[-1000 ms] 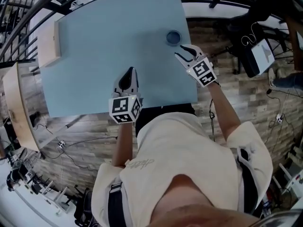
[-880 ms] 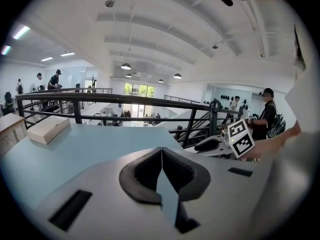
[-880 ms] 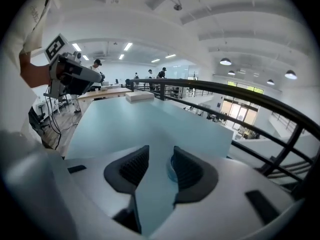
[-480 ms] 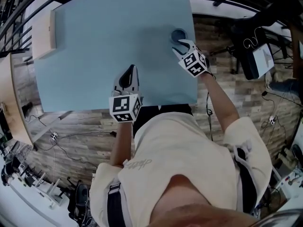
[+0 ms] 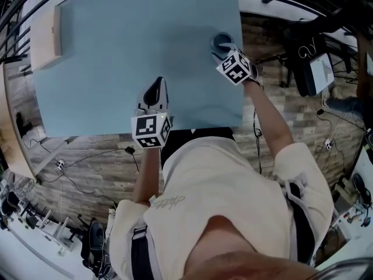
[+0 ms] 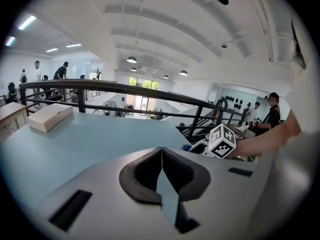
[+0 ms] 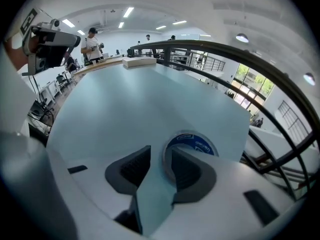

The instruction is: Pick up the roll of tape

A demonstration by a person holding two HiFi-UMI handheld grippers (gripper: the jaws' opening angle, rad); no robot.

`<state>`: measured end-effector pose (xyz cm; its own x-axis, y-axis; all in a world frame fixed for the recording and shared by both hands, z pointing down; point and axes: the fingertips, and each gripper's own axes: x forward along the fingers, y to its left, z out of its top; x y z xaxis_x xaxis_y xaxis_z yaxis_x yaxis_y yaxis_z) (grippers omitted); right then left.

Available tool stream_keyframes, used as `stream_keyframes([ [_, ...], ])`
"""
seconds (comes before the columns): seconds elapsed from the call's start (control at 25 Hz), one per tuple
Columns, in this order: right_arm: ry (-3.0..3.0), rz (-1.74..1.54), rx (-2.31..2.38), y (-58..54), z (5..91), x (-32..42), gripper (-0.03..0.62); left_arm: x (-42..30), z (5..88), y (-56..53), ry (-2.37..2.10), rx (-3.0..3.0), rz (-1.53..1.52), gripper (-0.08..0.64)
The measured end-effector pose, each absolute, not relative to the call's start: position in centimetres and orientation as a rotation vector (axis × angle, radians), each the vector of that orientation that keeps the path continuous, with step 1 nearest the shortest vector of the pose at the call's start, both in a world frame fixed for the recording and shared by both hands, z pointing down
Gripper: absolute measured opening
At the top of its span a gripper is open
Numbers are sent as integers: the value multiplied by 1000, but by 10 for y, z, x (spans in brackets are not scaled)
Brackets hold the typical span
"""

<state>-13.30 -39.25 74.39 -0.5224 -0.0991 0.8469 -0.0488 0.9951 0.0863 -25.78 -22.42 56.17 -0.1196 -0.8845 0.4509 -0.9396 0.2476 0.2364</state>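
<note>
At the far left corner of our pale blue table (image 5: 116,45), a small box (image 5: 45,31) sits well apart from the work. Left of centre, our left gripper (image 5: 156,87) hangs low over bare tabletop, its jaws pressed together on nothing. Near the table's right edge the roll of tape (image 5: 222,40) lies flat. Our right gripper (image 5: 224,53) tips steeply down onto the roll's near side with its jaws closing. The roll's near wall appears to stand between them, and the pads are not yet pressing. To do this well, we judge, one jaw belongs inside the core and the other outside, both square to the wall. The squeeze should finish before any lift, because the roll lies close to the edge.
</note>
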Motion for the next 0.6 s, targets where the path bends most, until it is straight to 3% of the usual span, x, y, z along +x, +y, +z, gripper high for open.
stream_keyframes([
  [0.32,-1983,9,39,-388,759,-135,129,-274,562,-227,-2013,1665,121,21],
  [0.48,-1936,-19,44,-394,764,-136,71,-284,562,-227,-2018,1666,112,21],
  [0.6,-1895,-1,43,-394,767,-135,64,-289,563,-224,-2016,1663,113,21],
])
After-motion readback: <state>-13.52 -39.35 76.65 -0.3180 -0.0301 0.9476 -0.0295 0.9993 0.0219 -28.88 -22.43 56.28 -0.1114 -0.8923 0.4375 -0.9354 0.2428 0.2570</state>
